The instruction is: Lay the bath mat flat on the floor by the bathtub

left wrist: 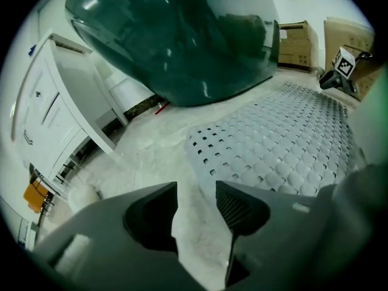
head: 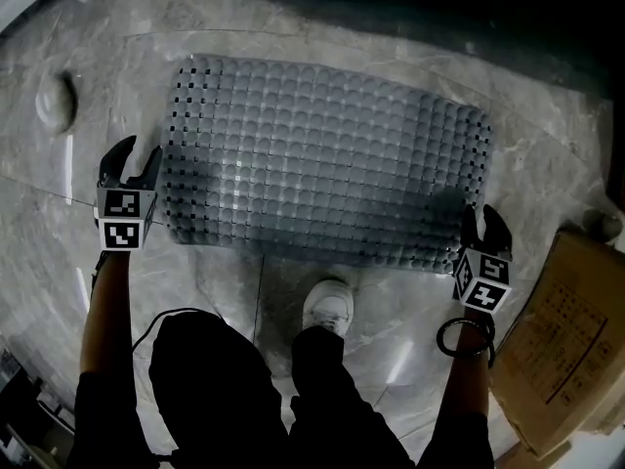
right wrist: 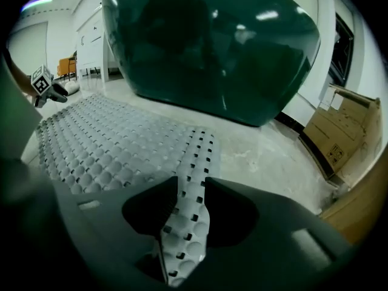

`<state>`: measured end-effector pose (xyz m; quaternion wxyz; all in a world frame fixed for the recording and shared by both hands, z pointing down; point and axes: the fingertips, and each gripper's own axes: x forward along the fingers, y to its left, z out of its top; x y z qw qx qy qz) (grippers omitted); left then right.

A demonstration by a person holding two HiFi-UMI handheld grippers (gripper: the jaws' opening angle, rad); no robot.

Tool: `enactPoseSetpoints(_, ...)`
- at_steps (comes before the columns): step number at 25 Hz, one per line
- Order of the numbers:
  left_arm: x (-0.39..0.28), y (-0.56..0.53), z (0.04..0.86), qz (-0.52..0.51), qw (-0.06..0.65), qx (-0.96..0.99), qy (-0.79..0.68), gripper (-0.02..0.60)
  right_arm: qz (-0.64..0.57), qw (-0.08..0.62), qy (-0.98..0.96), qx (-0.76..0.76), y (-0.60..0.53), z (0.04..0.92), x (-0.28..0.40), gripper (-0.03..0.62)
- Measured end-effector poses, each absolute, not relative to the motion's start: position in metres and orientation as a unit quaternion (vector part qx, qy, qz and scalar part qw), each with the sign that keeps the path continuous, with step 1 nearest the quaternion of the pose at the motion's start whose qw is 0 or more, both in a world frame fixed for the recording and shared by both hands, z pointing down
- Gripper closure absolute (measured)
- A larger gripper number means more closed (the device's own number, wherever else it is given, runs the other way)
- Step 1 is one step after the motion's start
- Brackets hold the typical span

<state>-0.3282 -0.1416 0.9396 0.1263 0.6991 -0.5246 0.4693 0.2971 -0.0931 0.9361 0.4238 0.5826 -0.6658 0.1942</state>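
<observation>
The marble floor runs up to the dark bathtub. The bath mat lies spread between both grippers. The left gripper gapes empty beside its edge, and the right gripper is unclenched over its corner. Both would do best to lift straight up without snagging the mat.

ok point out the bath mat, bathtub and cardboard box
bath mat (head: 322, 154), head view, middle of its bumpy top
bathtub (right wrist: 212, 47), right gripper view, dark green side wall
cardboard box (head: 562, 330), head view, its top face
</observation>
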Motion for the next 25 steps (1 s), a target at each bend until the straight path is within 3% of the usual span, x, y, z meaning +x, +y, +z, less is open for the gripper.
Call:
enactPoseSetpoints(6, -0.293, -0.145, 0.920, 0.395, 0.148, 0.725, -0.544, 0.461, 0.185, 0.374, -0.701, 0.578, -0.111, 0.916, 0.251, 0.461)
enactPoseSetpoints(8, -0.279, -0.144, 0.914, 0.382, 0.154, 0.732, -0.542, 0.486, 0.181, 0.353, -0.710, 0.581, -0.116, 0.909, 0.236, 0.488)
enactPoseSetpoints(10, -0.269, -0.148, 0.907, 0.373, 0.146, 0.735, -0.548, 0.544, 0.172, 0.334, -0.720, 0.584, -0.124, 0.901, 0.219, 0.559)
enactPoseSetpoints(13, -0.258, -0.153, 0.896, 0.352, 0.146, 0.737, -0.559, 0.577, 0.164, 0.305, -0.738, 0.579, -0.131, 0.889, 0.191, 0.572)
enactPoseSetpoints(25, -0.223, -0.172, 0.846, 0.274, 0.148, 0.757, -0.574, 0.581, 0.128, 0.257, -0.768, 0.573, -0.150, 0.817, 0.151, 0.572)
